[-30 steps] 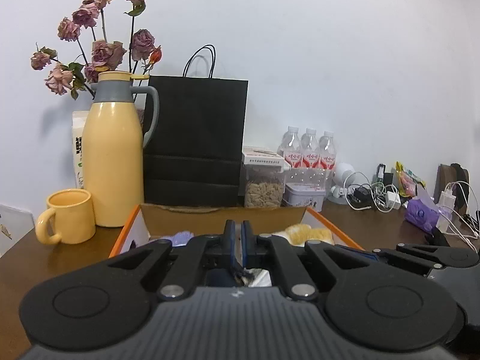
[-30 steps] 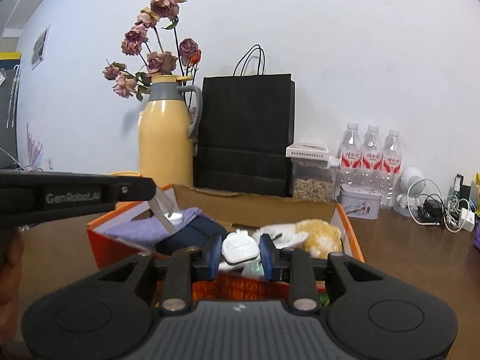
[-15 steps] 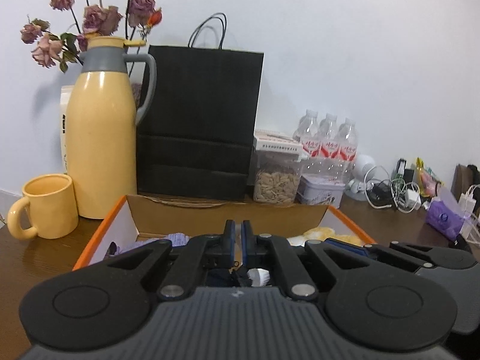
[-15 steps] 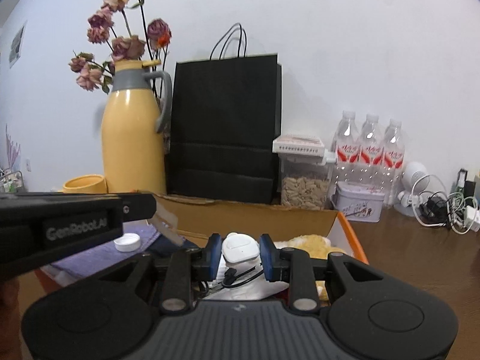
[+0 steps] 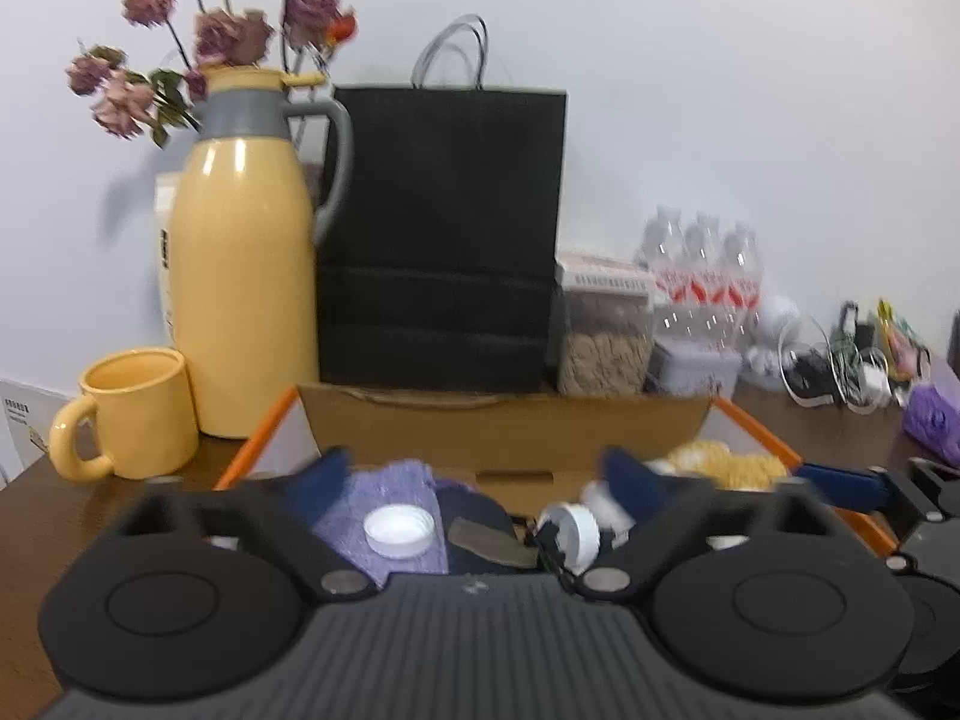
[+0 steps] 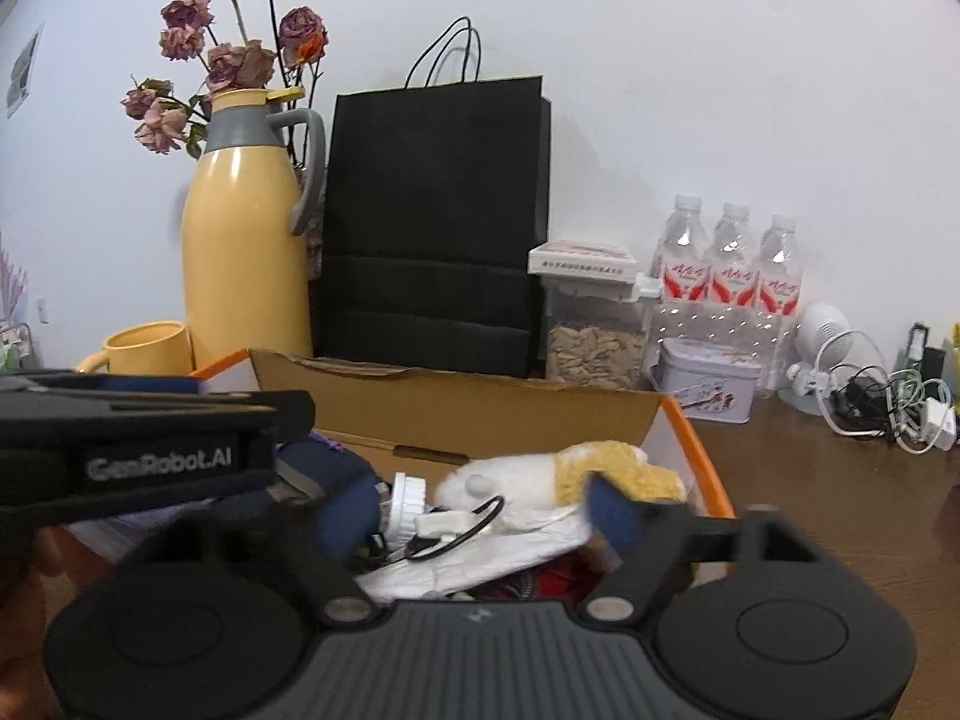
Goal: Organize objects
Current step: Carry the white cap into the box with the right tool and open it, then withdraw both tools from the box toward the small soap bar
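An orange-edged cardboard box (image 5: 504,420) sits in front of me, also in the right wrist view (image 6: 480,414). It holds a purple cloth (image 5: 384,498) with a white cap (image 5: 399,531) on it, a dark blue item (image 5: 474,516), a white round charger with a black cable (image 6: 408,507) and a yellow-white plush toy (image 6: 570,468). My left gripper (image 5: 480,477) is open and empty over the box. My right gripper (image 6: 480,516) is open and empty above the charger. The left gripper's side (image 6: 150,456) shows in the right wrist view.
Behind the box stand a yellow thermos jug (image 5: 240,276) with dried roses, a yellow mug (image 5: 138,414), a black paper bag (image 5: 444,228), a jar of seeds (image 6: 594,324), three water bottles (image 6: 726,276) and a small tin (image 6: 708,381). Cables and chargers (image 6: 882,396) lie at right.
Both grippers have opened. The right one has let go of the white charger, which now lies in the box. The left one, shut before, now stands wide open.
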Demonstrator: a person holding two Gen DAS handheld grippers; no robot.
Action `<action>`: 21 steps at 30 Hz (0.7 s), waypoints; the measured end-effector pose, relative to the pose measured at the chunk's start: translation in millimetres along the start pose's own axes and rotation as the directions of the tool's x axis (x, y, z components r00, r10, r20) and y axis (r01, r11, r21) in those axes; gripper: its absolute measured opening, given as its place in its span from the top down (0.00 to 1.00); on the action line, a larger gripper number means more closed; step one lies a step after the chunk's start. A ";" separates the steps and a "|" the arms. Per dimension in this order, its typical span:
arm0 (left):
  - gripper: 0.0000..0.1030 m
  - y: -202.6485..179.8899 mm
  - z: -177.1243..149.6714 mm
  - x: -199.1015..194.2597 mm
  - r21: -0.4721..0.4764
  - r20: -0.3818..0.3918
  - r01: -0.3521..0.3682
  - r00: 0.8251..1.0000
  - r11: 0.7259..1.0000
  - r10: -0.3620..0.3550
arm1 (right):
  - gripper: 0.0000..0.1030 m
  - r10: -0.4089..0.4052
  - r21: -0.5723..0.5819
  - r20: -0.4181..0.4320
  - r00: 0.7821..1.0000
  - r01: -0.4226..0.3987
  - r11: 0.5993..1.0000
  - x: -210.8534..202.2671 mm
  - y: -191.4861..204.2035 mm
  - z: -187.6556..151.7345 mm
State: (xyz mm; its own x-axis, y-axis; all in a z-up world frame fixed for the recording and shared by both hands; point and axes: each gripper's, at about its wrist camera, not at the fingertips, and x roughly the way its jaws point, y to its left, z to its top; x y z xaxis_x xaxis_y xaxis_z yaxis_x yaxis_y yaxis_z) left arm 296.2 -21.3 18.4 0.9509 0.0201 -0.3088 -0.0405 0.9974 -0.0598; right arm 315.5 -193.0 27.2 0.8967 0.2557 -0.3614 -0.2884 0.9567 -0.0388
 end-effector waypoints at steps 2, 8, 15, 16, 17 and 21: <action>0.00 0.1 0.0 -3.1 -0.004 0.016 -0.010 1.000 1.000 0.010 | 0.00 -0.005 0.003 0.008 1.000 0.005 1.000 -1.6 -0.5 0.2; 0.00 -0.4 1.1 -2.8 -0.005 0.007 -0.022 1.000 1.000 0.022 | 0.00 -0.010 0.021 -0.018 1.000 0.010 1.000 1.1 -3.5 -1.6; 0.00 6.7 2.7 -9.6 -0.012 -0.021 -0.030 0.999 0.999 0.030 | 0.00 -0.014 0.018 -0.017 1.000 0.014 1.000 -7.7 -3.9 -1.9; 0.00 9.0 3.7 -11.8 -0.012 -0.026 -0.034 0.999 0.999 0.034 | 0.00 -0.016 0.015 -0.016 1.000 0.016 1.000 -10.0 -4.0 -2.0; 0.00 11.3 4.6 -14.3 -0.013 -0.030 -0.038 0.999 0.999 0.038 | 0.00 -0.017 0.012 -0.014 1.000 0.017 1.000 -12.8 -4.2 -2.0; 0.00 22.2 7.2 -29.4 -0.022 -0.021 -0.035 0.999 0.999 0.035 | 0.00 -0.018 -0.001 0.009 1.000 0.019 1.000 -28.9 -6.8 -2.8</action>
State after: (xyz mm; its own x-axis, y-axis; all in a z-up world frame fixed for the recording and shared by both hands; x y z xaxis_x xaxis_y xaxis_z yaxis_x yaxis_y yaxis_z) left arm 269.5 0.7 33.0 0.9423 0.0532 -0.3306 -0.0805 0.9943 -0.0695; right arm 290.6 -207.3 35.2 0.9048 0.2391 -0.3523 -0.2722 0.9611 -0.0466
